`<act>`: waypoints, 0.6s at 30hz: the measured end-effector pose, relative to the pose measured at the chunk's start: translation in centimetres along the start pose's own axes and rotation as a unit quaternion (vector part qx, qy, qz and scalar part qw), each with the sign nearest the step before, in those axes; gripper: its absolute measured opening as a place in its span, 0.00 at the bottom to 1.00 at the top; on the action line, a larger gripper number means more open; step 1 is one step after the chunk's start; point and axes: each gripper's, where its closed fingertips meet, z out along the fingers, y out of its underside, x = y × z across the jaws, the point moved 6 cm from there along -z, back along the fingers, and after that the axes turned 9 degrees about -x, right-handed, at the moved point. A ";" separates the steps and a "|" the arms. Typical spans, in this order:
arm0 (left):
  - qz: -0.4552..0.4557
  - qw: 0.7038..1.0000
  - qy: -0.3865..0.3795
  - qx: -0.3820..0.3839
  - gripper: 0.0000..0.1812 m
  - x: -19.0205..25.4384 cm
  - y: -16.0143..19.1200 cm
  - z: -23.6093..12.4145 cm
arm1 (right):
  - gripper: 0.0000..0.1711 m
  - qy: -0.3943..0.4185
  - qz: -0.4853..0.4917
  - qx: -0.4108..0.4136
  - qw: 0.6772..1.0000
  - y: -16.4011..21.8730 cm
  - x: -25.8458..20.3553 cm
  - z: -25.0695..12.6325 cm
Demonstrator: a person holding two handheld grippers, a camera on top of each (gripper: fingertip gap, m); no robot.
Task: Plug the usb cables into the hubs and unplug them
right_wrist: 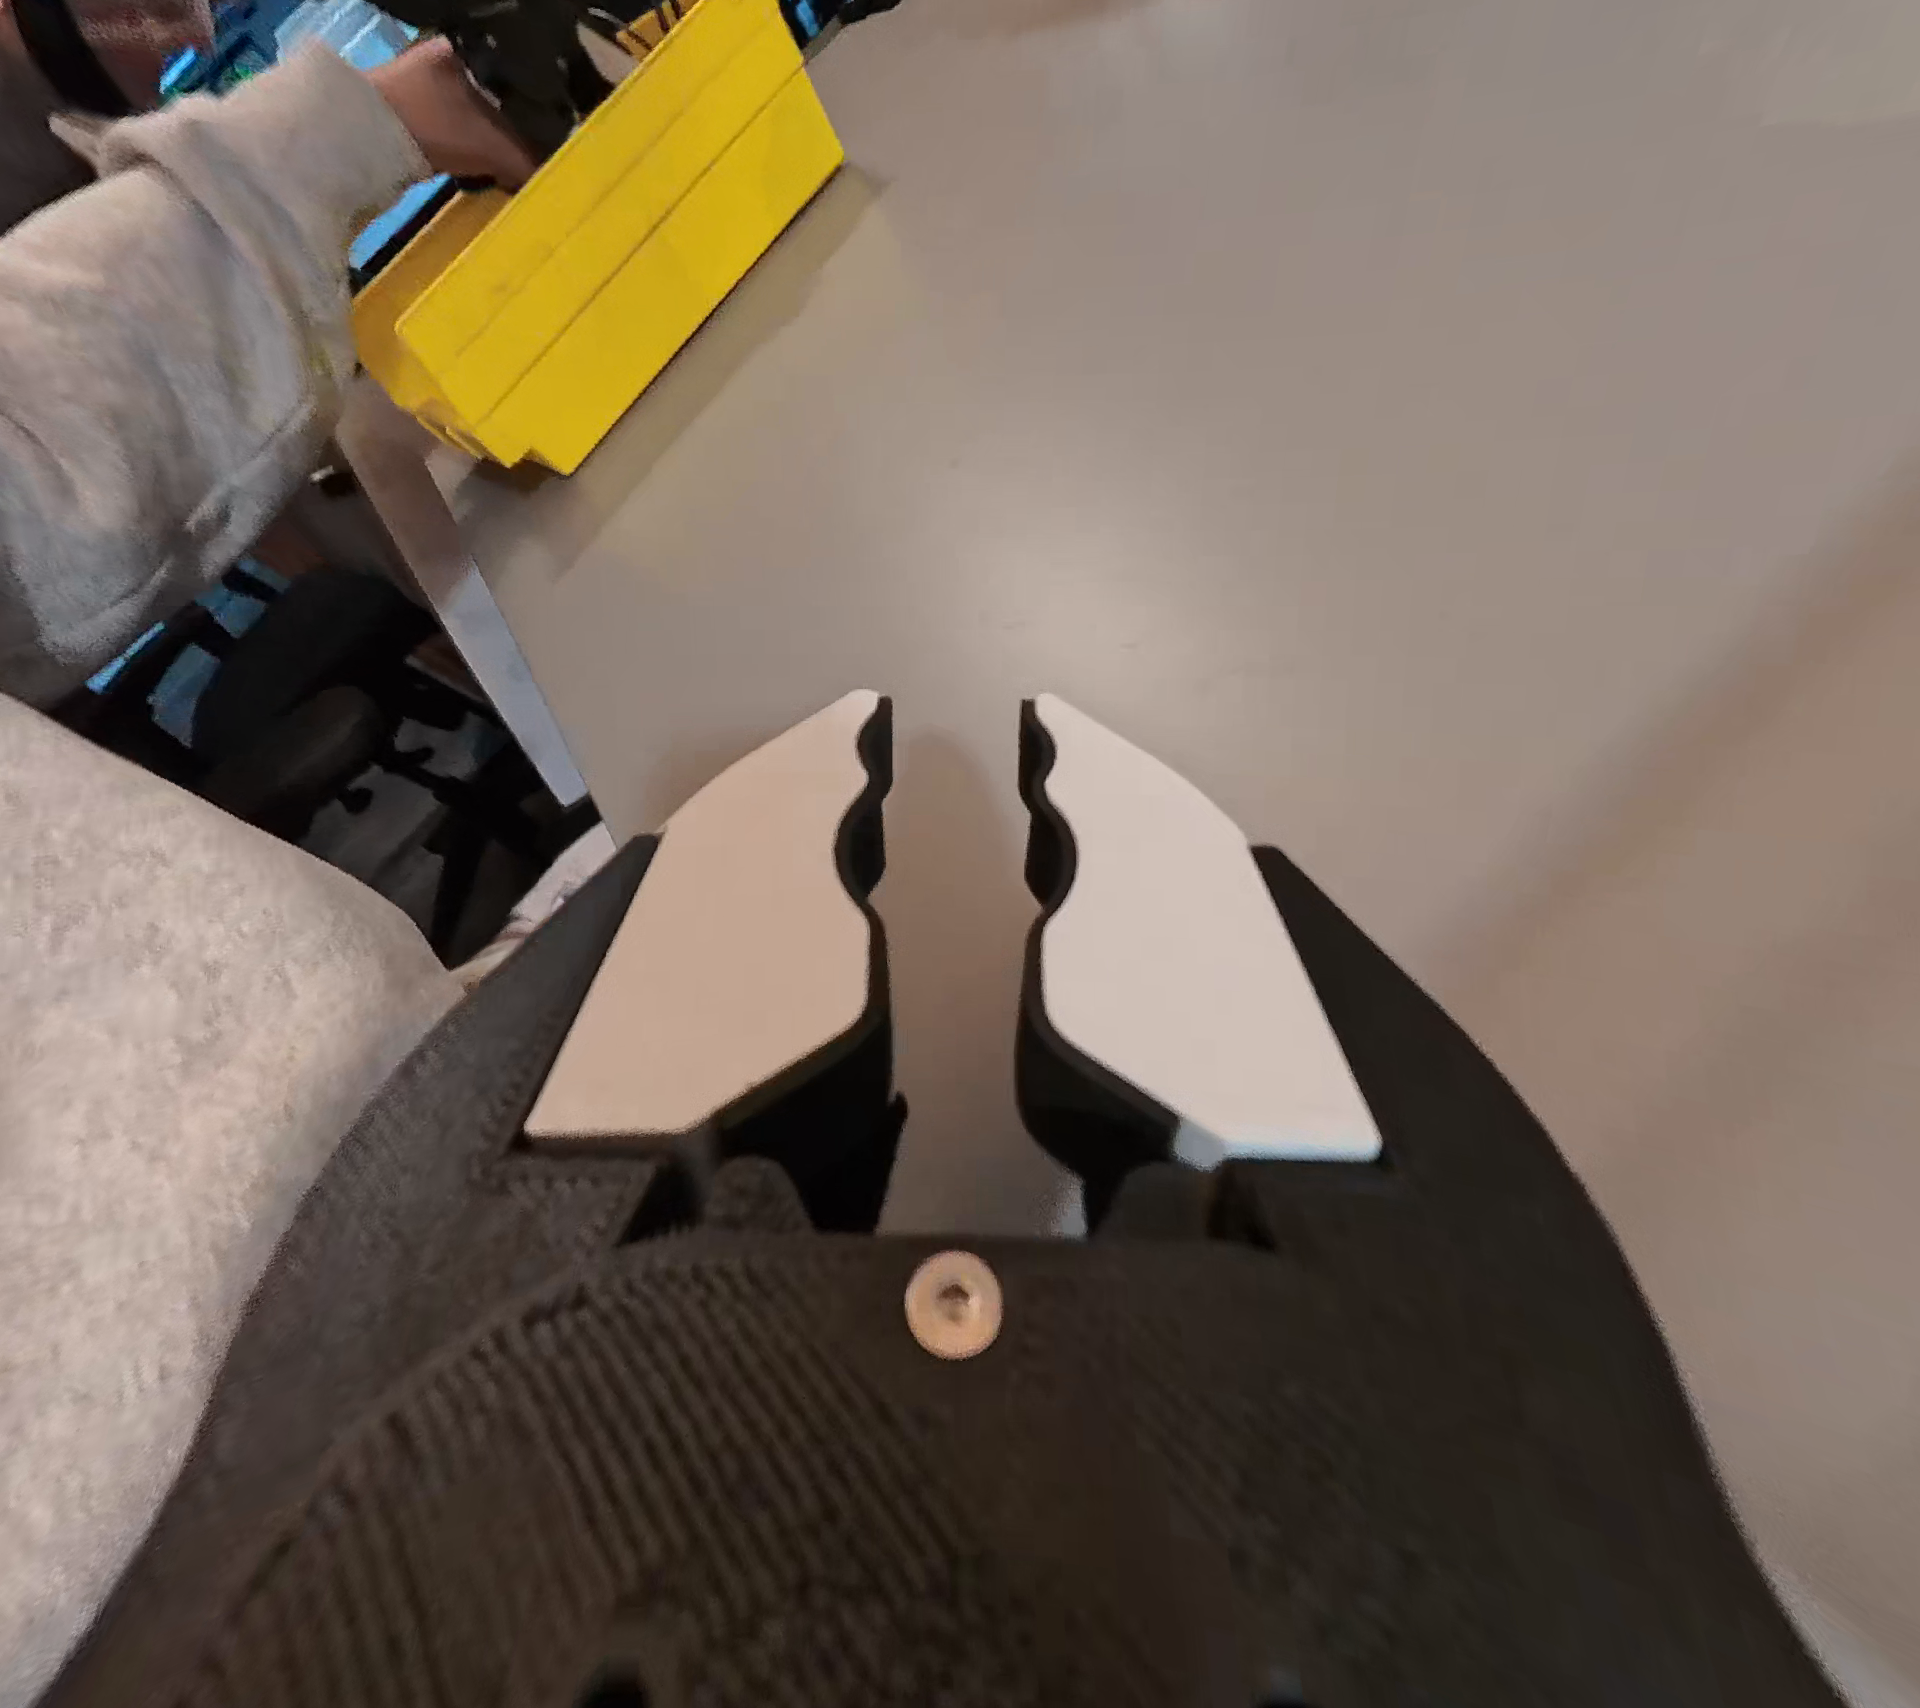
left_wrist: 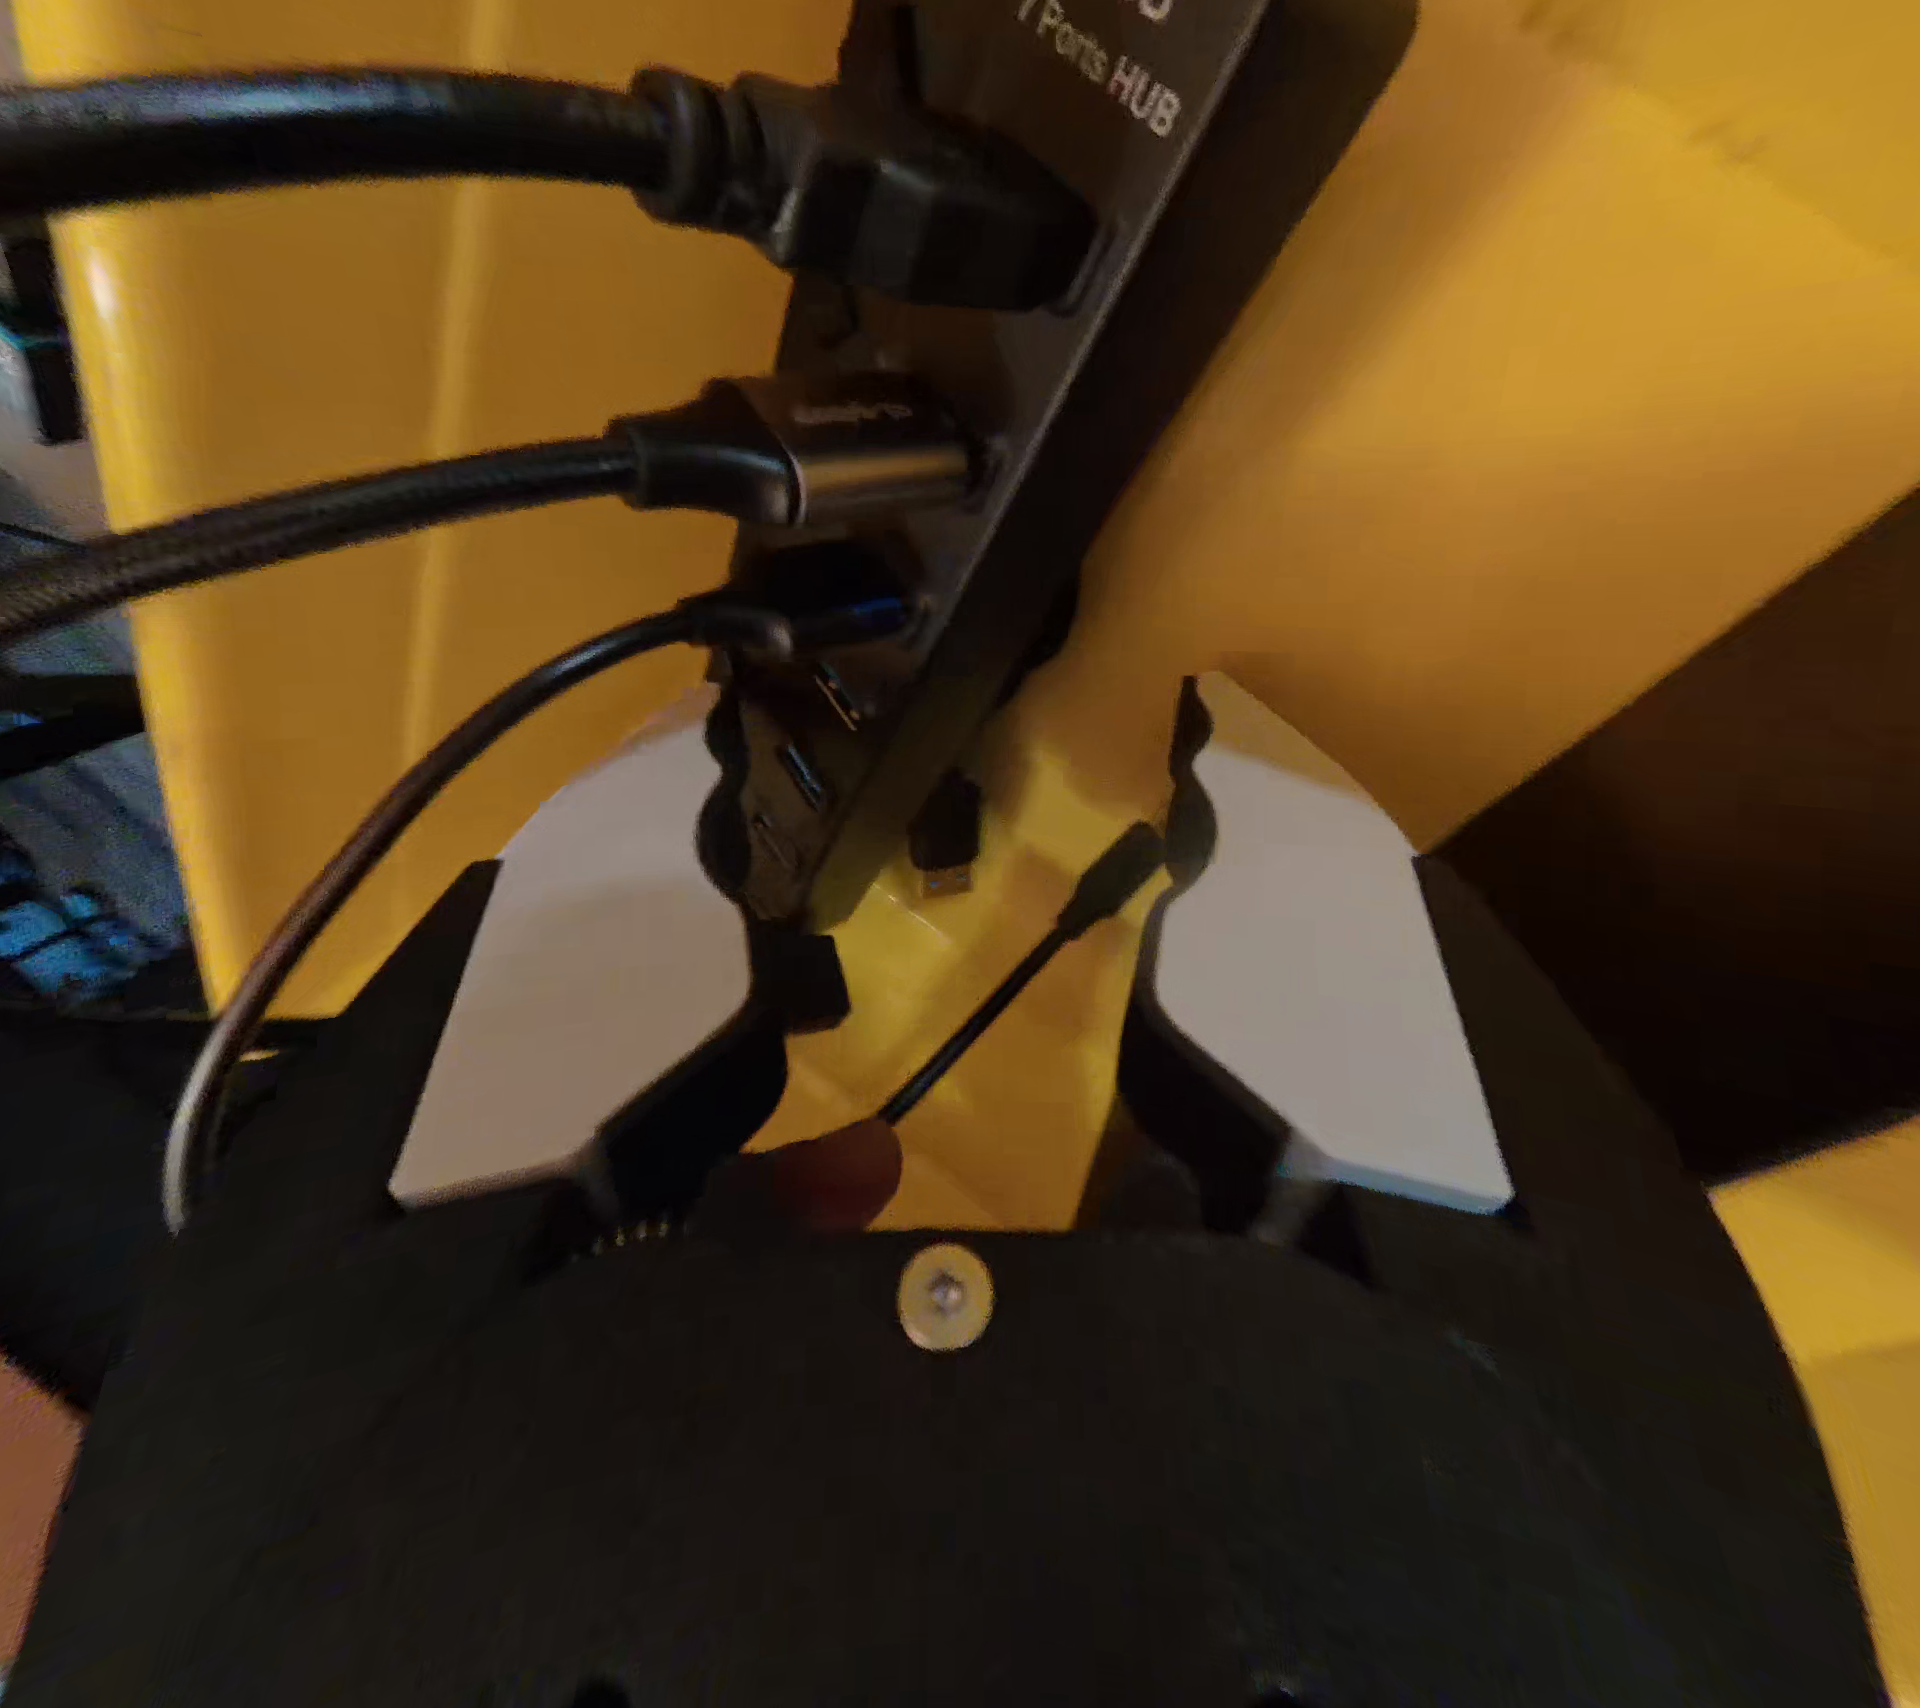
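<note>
USB hub [left_wrist: 1049,370], black with white printed lettering, is seen standing inside a yellow bin [left_wrist: 1455,432]; three black cables [left_wrist: 312,131] are plugged into it. Its near end lies between the widely spread left gripper [left_wrist: 951,785] fingers. The right gripper [right_wrist: 956,723], narrowly parted and empty, is held over a grey table [right_wrist: 1403,359].

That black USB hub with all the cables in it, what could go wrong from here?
1. The left gripper is open around the hub's lower end; closing could press the spare ports rather than a plug.
2. A thin black cable loops beside the left finger and could snag.
3. The hub leans inside the yellow bin; the right gripper is far off, so pulling may drag it.
</note>
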 end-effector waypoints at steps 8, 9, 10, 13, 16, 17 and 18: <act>0.018 0.983 -0.171 0.064 0.19 -0.8 -0.5 -1.0 | 0.14 -0.016 0.054 0.031 0.998 -0.2 0.8 -0.8; 0.009 0.979 -0.186 0.086 0.19 -0.9 -0.3 -1.8 | 0.14 -0.017 0.057 0.033 0.998 -0.3 0.9 -0.8; -0.001 0.973 -0.203 0.108 0.18 -1.0 0.0 -2.9 | 0.14 -0.019 0.060 0.033 0.997 -0.3 0.9 -0.8; -0.047 0.950 -0.237 0.196 0.18 -1.5 0.8 -8.0 | 0.14 -0.028 0.068 0.032 0.997 -0.2 0.8 -0.7; -0.071 0.927 -0.239 0.280 0.18 -0.6 0.7 -13.7 | 0.14 -0.038 0.069 0.033 0.996 -0.3 0.5 -0.7; -0.068 0.920 -0.236 0.305 0.18 0.2 0.3 -15.5 | 0.14 -0.039 0.068 0.034 0.996 -0.4 0.4 -0.7; -0.060 0.914 -0.231 0.327 0.18 1.2 -0.4 -17.3 | 0.14 -0.040 0.065 0.036 0.996 -0.4 0.3 -0.7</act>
